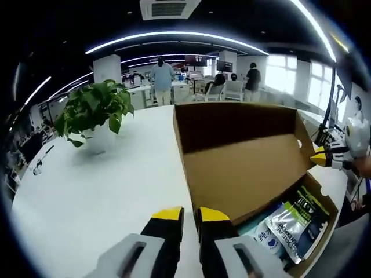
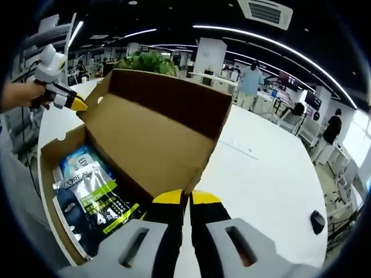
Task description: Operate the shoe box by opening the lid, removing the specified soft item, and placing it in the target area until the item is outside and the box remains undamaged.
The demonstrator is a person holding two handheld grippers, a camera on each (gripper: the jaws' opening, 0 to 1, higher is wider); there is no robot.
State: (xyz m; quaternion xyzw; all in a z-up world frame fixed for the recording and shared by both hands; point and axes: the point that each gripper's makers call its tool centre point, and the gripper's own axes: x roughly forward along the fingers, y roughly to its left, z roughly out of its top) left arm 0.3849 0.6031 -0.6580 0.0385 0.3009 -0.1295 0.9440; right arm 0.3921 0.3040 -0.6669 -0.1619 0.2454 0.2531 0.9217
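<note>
With the lid up, the soft packets point(image 2: 93, 200) lie lengthwise along the floor of the shoe box point(image 1: 249, 168) on the white table point(image 1: 98, 191), nearer the left gripper point(image 1: 191, 215) than the right gripper point(image 2: 186, 198), each pinched shut on a box edge.

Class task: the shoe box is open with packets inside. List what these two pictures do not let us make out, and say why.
- Left gripper view: the box interior's near part is covered by the left gripper.
- Right gripper view: the silver and green packet covers most of the blue packet, and the right gripper covers the box's near corner.
- Both views: most small print on the packets is too small to read.
- Right gripper view: the small dark object on the table is too small to identify.
</note>
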